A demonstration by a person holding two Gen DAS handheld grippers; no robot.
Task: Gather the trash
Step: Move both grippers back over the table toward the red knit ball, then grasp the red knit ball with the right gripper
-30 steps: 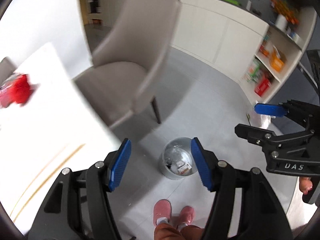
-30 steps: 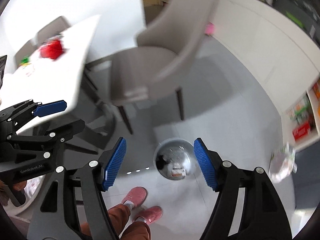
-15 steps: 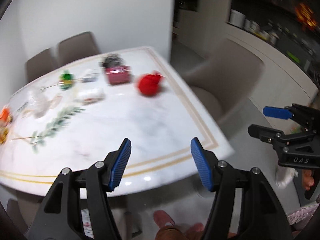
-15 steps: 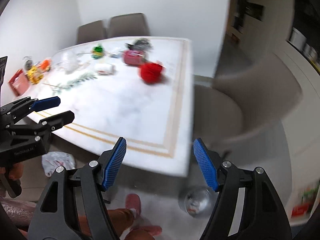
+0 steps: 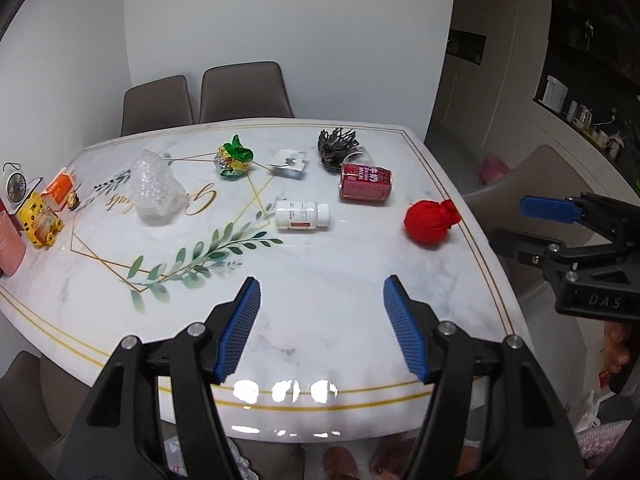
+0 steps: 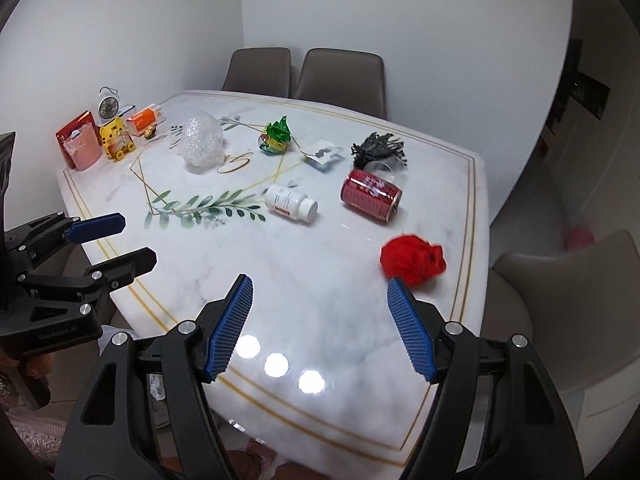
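- The left gripper (image 5: pixel 322 328) hangs over the near edge of the white marble table (image 5: pixel 360 280), its jaws apart with nothing between the blue pads; they have just been opening a little.
- The right gripper (image 6: pixel 320 328) sits above the same near edge, jaws wide and empty.
- Taking the white pill bottle (image 5: pixel 302 215) as the landmark — it lies on its side near the middle of the table:
- The red can (image 5: pixel 365 182) lies on its side just to the right of the bottle and a little farther back.
- The red crumpled ball (image 5: pixel 430 220) rests well to the right of the bottle, close to the table's right edge.
- The black tangled bundle (image 5: pixel 336 146) lies behind the can, farther back than the bottle.
- The torn white wrapper (image 5: pixel 289 163) lies straight behind the bottle.
- The green and yellow wrapper (image 5: pixel 234 157) lies behind and to the left of the bottle.
- The clear bubble wrap (image 5: pixel 156 190) stands well left of the bottle.
- Far left of the bottle — at the table's edge — stand a yellow toy (image 5: pixel 40 220), an orange box (image 5: pixel 60 188) and a small fan (image 5: pixel 16 186).
- Two chairs (image 5: pixel 244 92) stand behind the table, beyond the bottle.
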